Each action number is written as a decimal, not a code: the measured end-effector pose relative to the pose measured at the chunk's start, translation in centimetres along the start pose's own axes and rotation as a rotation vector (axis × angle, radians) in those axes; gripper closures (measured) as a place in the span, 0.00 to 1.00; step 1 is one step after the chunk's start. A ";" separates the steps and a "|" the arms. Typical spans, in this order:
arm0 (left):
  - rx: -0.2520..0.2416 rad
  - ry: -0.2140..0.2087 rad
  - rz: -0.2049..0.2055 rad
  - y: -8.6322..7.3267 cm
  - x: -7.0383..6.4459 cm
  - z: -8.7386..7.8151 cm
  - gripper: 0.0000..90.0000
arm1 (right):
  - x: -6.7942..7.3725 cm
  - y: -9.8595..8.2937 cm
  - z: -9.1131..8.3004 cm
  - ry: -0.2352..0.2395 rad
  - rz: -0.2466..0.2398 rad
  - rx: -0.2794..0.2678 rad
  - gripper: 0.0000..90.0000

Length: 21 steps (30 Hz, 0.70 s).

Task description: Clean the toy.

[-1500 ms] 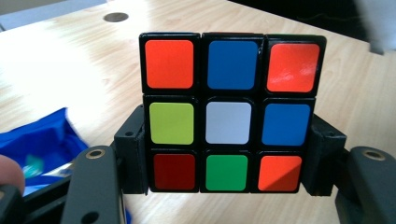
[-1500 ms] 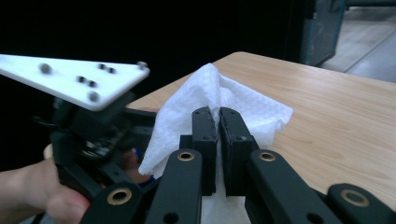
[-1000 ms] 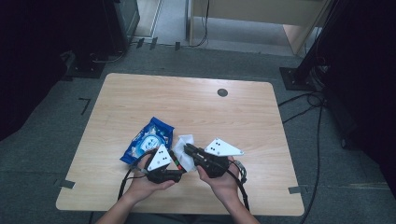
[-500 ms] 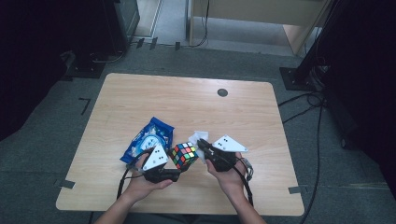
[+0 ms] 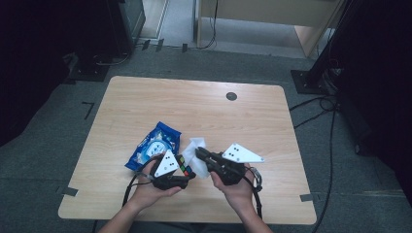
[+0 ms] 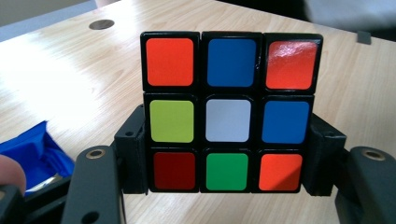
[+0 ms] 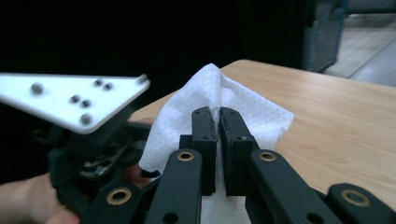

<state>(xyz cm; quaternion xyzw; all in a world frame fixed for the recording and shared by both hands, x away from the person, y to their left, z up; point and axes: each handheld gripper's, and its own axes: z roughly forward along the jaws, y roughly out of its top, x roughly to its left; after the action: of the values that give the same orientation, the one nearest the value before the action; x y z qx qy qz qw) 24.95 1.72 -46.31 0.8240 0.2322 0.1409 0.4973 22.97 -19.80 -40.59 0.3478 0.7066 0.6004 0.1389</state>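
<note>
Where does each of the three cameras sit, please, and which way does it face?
High view: above the person's side, looking forward and down on the table; forearms and both hands show.
Left gripper view: rides the left tool, facing the Rubik's cube it clamps.
Right gripper view: rides the right tool, facing the white tissue it pinches.
Shared: the cube and tissue also appear from above.

The blue snack bag point(image 6: 32, 154) is cut off at the left edge; its print point(image 5: 154, 145) is too small to read.
</note>
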 end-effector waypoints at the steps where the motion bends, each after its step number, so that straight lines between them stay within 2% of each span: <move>1: -0.009 -0.004 0.001 0.1 -0.1 -0.1 0.38 | 0.3 -0.2 0.4 0.005 -0.017 0.014 0.96; 3: -0.028 -0.007 0.003 0.2 -0.2 -0.4 0.38 | 0.4 -0.8 1.0 -0.008 -0.032 0.041 0.96; 6: -0.037 0.009 0.010 0.3 -0.2 -0.7 0.38 | -0.5 -1.4 1.1 -0.016 0.017 0.036 0.96; 9: -0.040 0.011 0.003 0.3 0.0 -0.8 0.38 | -1.5 -1.7 1.0 -0.072 -0.008 0.047 0.96; 11: -0.040 0.016 0.000 0.3 0.2 -0.9 0.38 | -2.6 -2.1 1.0 -0.113 0.004 0.060 0.96; 13: -0.064 0.002 -0.020 0.4 0.4 -1.2 0.38 | -3.9 -2.7 1.1 -0.180 -0.001 0.112 0.96; 15: -0.068 0.014 -0.021 0.6 0.6 -1.5 0.38 | -5.4 -3.6 1.2 -0.233 0.025 0.155 0.96; 18: -0.058 0.029 -0.039 0.5 1.1 -1.5 0.38 | -7.9 -4.4 0.7 -0.368 0.024 0.200 0.96; 19: -0.056 0.034 -0.044 0.4 1.2 -1.5 0.38 | -8.5 -4.5 0.5 -0.414 0.010 0.213 0.95; 21: -0.054 0.032 -0.049 0.4 1.3 -1.4 0.38 | -9.3 -4.4 -0.1 -0.432 0.030 0.202 0.94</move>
<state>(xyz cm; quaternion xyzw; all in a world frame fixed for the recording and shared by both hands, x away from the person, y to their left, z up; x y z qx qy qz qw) 25.52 3.34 -45.32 0.8020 0.2565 0.1481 0.5187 28.11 -26.18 -46.81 0.4908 0.7118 0.4402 0.2423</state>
